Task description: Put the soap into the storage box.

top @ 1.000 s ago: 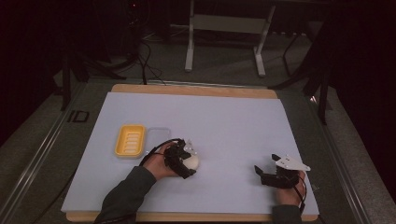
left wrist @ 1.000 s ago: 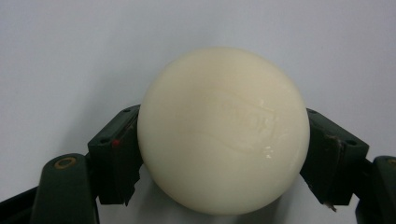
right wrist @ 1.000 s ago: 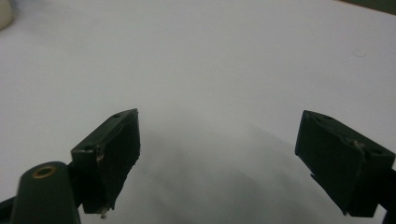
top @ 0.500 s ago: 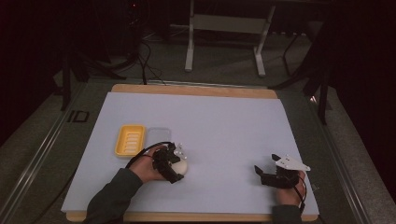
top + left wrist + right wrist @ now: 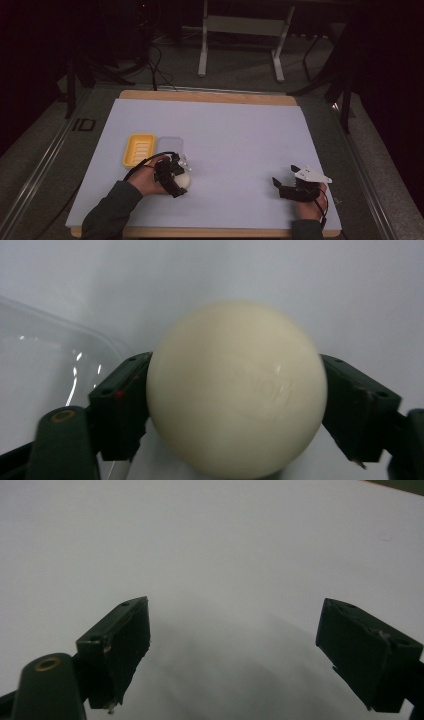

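Evidently the left claw [image 5: 235, 415] clamps the cream ball [image 5: 236, 390] across its middle, likely so it cannot roll. Idle near the desk's [image 5: 240, 130] right edge, the right claw [image 5: 235, 650] gapes empty.

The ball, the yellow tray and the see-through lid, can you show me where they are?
ball [image 5: 235, 390], left gripper view, middle of its cream front, between the tongs.
yellow tray [image 5: 139, 149], high view, its ridged floor.
see-through lid [image 5: 45, 360], left gripper view, its shiny clear surface.

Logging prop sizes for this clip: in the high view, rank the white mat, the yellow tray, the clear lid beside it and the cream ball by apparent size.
1. White mat, by far the largest.
2. Yellow tray and clear lid: they look alike, and the lid is faint and partly hidden by the left gripper, so I won't rank them.
3. Cream ball, smallest, partly hidden by that gripper.
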